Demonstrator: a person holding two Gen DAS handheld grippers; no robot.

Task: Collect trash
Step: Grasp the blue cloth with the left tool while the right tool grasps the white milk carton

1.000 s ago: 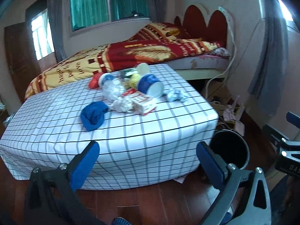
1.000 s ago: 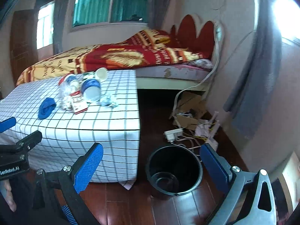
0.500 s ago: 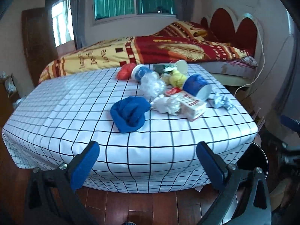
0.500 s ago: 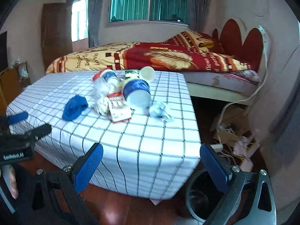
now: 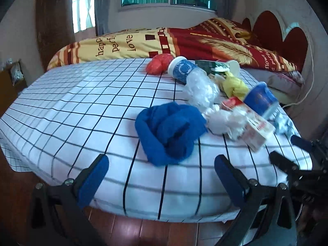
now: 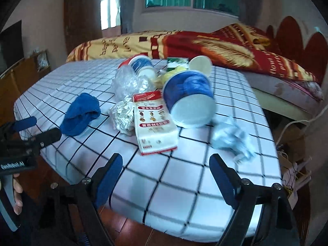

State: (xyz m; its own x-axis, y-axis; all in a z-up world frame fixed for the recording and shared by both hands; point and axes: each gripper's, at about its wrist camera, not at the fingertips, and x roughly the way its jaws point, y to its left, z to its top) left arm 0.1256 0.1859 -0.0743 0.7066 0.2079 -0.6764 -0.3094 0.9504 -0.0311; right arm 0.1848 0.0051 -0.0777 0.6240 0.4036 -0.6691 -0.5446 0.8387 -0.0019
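Trash lies on a table under a white checked cloth [image 5: 82, 110]. A crumpled blue cloth [image 5: 170, 131] lies just ahead of my open, empty left gripper [image 5: 162, 176]. Beside it are white crumpled paper [image 5: 223, 119], a red-and-white carton [image 6: 153, 123], a tipped blue cup [image 6: 188, 98], clear crumpled plastic [image 5: 201, 90], a second blue cup [image 5: 182, 69], yellow wad [image 5: 233, 86], red wad [image 5: 160, 63] and pale blue crumpled paper [image 6: 233, 137]. My open, empty right gripper [image 6: 166, 174] hovers at the table's front edge, before the carton.
A bed with a red and yellow blanket [image 5: 184, 41] stands behind the table. A white cup [image 6: 201, 64] and a green packet [image 6: 176, 61] lie at the table's far side. Cables and clutter [image 6: 291, 164] lie on the floor at right. The floor is red-brown wood [image 6: 127, 229].
Both grippers have moved forward and up toward the table, so the trash looms larger. The black bin on the floor has dropped out of both views. Both stay open.
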